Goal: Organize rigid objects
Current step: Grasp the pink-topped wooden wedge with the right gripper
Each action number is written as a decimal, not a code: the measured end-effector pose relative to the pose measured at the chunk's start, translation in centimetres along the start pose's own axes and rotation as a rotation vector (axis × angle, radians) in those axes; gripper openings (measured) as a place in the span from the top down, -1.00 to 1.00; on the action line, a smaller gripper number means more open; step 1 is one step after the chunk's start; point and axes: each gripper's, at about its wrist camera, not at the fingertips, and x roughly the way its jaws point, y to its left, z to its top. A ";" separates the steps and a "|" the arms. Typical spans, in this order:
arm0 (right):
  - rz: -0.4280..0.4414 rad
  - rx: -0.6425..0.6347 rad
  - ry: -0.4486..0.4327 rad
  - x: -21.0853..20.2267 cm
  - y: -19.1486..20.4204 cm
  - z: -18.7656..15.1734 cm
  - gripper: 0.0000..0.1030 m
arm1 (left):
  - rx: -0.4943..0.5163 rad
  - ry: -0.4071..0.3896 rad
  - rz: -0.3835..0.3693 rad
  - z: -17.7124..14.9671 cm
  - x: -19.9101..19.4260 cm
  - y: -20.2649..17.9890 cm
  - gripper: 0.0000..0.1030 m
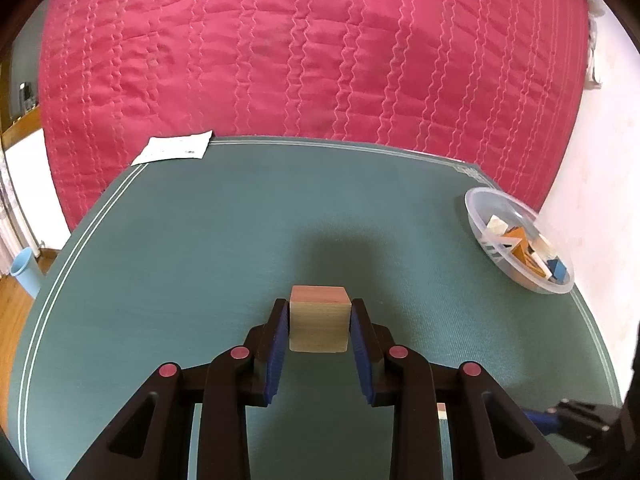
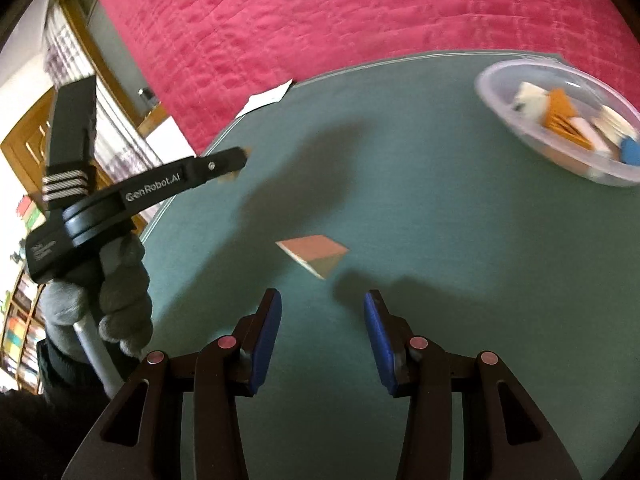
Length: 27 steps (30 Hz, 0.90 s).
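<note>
My left gripper (image 1: 319, 314) is shut on a plain wooden cube (image 1: 319, 319) with a pinkish top, held above the green mat (image 1: 200, 264). In the right wrist view the left gripper (image 2: 234, 164) shows at the left, held by a gloved hand, with the cube mostly hidden behind its fingers. My right gripper (image 2: 322, 300) is open and empty, just short of a pink-topped wooden wedge block (image 2: 314, 254) lying on the mat (image 2: 440, 240). A clear plastic bowl (image 1: 476, 216) (image 2: 496, 92) at the right holds several wooden blocks in white, orange and blue.
A white paper slip (image 1: 176, 148) (image 2: 266, 98) lies at the mat's far left corner. A red quilted bedspread (image 1: 300, 48) surrounds the mat. A blue cup (image 1: 25, 270) stands on the floor at the left.
</note>
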 end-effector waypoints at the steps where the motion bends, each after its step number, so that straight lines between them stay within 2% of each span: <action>1: -0.002 -0.004 0.006 0.6 0.6 0.1 0.13 | -0.003 -0.002 -0.001 0.0 -0.1 0.1 0.38; 6: -0.031 -0.006 0.019 2.5 1.7 0.5 0.13 | -0.032 -0.011 -0.006 -0.2 -0.7 1.2 0.38; 18: -0.243 -0.118 -0.031 4.6 4.0 2.0 0.13 | -0.059 -0.011 -0.018 -0.1 -1.0 1.9 0.38; 27: -0.271 -0.132 -0.029 5.4 4.2 3.0 0.19 | -0.052 0.004 -0.016 -0.5 -0.6 1.7 0.38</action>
